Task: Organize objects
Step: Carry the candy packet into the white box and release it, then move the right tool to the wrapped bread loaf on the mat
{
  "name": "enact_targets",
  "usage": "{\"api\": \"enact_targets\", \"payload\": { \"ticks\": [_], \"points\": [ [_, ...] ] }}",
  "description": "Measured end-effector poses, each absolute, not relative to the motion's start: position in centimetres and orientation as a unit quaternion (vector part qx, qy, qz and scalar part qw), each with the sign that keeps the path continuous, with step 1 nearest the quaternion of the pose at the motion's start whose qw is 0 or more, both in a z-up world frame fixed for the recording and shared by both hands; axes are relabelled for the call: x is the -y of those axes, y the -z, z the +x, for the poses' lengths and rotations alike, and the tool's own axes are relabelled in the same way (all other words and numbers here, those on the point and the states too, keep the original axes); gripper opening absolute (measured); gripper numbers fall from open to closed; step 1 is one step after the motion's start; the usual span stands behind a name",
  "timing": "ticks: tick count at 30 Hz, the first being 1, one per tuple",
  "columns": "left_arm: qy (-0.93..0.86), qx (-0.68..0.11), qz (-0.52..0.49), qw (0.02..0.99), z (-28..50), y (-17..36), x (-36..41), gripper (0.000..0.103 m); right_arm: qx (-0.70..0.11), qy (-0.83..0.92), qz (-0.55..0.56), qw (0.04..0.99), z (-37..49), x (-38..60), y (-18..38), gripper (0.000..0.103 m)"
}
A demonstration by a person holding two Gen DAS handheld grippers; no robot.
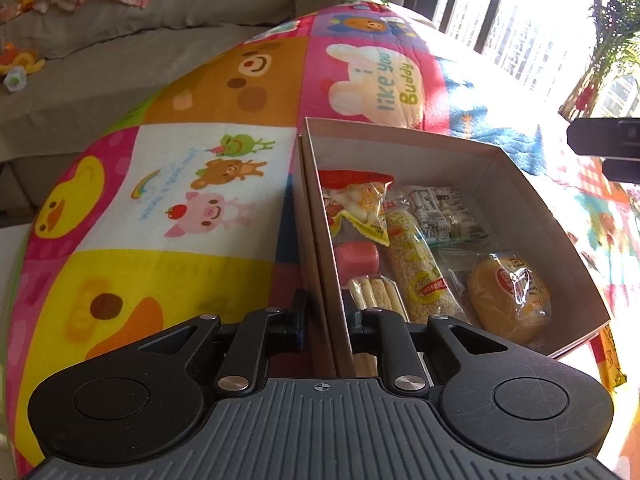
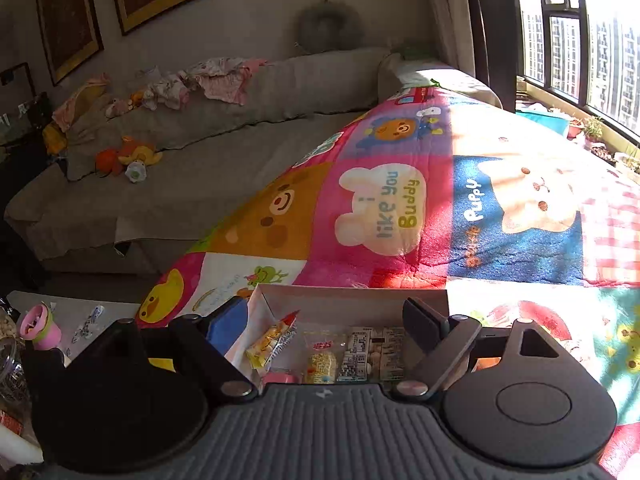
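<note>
- Left gripper (image 1: 326, 320) was closed on the near-left wall of the cardboard box (image 1: 532, 204): one finger sat outside the wall, the other inside, with the wall pinched between them.
- Right gripper (image 2: 326, 320) was spread wide above the near end of the same box, its fingers well apart and holding nothing.
- Box sat on the patchwork blanket (image 1: 168, 184), open at the top; its far right corner lay in direct sunlight.
- Contents nearest the left gripper: a pack of pale biscuit sticks (image 1: 374, 294), touching the inner finger, and a pink block (image 1: 356, 258) just behind it against the left wall.
- Beside these lay a long yellow puffed-grain bar (image 1: 416, 264) in clear wrap, running lengthwise along the box floor.
- To the right of the bar lay a round golden bun (image 1: 508, 296) in a clear wrapper, near the right wall.
- Further in, a red-topped bag of white candies (image 1: 356, 200) leaned against the left wall, and a printed white pack (image 1: 444, 212) lay next to it.
- Beyond the box, the blanket showed a cartoon panel reading "I like you Buddy" (image 2: 380, 208).
- Farthest back, a grey sofa (image 2: 224, 152) carried scattered small clothes and an orange soft toy (image 2: 128, 154).
</note>
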State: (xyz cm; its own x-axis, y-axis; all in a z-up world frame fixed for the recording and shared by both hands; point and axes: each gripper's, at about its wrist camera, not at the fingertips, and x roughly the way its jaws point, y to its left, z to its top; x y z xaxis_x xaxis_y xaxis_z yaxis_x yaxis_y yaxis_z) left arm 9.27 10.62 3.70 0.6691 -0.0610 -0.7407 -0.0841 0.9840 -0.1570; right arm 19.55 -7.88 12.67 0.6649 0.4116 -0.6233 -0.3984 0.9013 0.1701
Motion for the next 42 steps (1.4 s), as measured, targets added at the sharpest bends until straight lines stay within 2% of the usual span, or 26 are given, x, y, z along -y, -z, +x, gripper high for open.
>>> {"api": "enact_targets", "payload": {
  "ticks": [10,19,29,39,40,42],
  "points": [
    [-0.015,-0.41,-0.094,0.907,9.3,-3.8,-10.4,0.018,-0.39,-0.091,0.043,0.915,18.7,20.2,-8.5,0.086],
    [-0.025,-0.42,-0.077,0.904,9.6,-4.0,-9.8,0.018,-0.419,-0.027,0.04,0.907,16.7,25.4,-2.8,0.087],
    [-0.028,-0.427,-0.078,0.9,9.7,-3.8,-9.8,0.018,-0.402,-0.056,0.037,0.913,18.8,25.1,-2.4,0.088],
    [-0.021,-0.432,-0.087,0.898,9.6,-3.6,-10.1,0.017,-0.392,-0.113,0.078,0.91,28.4,19.3,-3.9,0.087],
    [-0.02,-0.432,-0.087,0.897,9.6,-3.5,-10.2,0.017,-0.397,-0.108,0.073,0.908,29.4,18.5,-3.4,0.085],
    [-0.019,-0.434,-0.088,0.897,9.5,-3.4,-10.2,0.017,-0.417,-0.111,0.065,0.9,30.5,17.7,-2.6,0.064]
  ]
}}
